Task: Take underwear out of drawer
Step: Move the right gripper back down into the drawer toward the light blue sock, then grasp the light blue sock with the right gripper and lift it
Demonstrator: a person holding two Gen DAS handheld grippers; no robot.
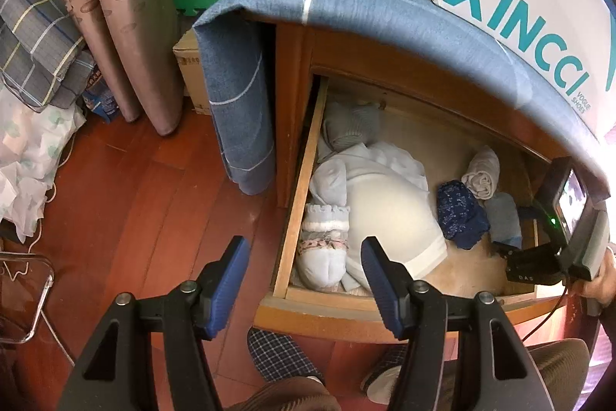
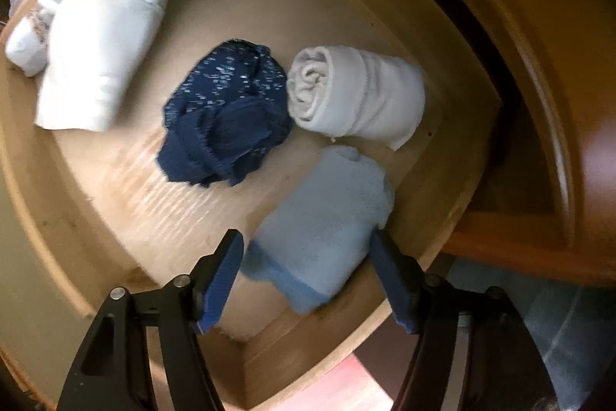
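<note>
Below, my left gripper [image 1: 304, 272] hangs with jaws parted and empty over the front edge of the open pale-wood drawer [image 1: 296, 218], beside the folded white cotton garment [image 1: 392, 218]. Further right lie the crumpled navy speckled underwear [image 2: 227, 110] and the rolled white cloth [image 2: 358, 95]. My right gripper [image 2: 306, 268] straddles the folded light-blue underwear [image 2: 323, 218] by the drawer's right wall, jaws apart, pads not yet pressing. I would sink lower, centre on the fold, then close.
</note>
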